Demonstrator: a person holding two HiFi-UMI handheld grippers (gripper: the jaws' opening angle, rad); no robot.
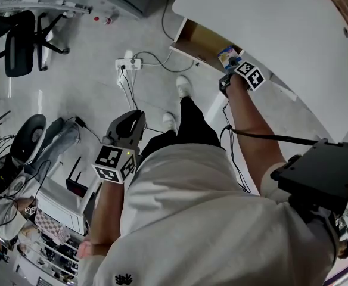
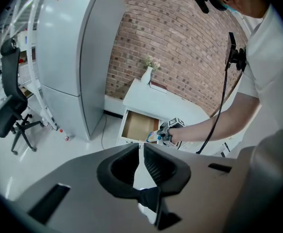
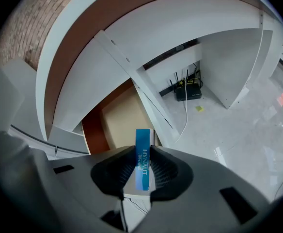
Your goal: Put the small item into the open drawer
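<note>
Right gripper (image 3: 142, 154) pinches slim blue box (image 3: 143, 141) with white lettering.

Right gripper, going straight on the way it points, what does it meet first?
Probably the open drawer, its bare wooden floor; the right gripper, shut on the blue packet, points into it. Depth is unclear.

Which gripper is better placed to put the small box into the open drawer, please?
Right. The right gripper holds the blue box at the open drawer's front edge; the left gripper is empty, down by the person's waist, far from it.
</note>
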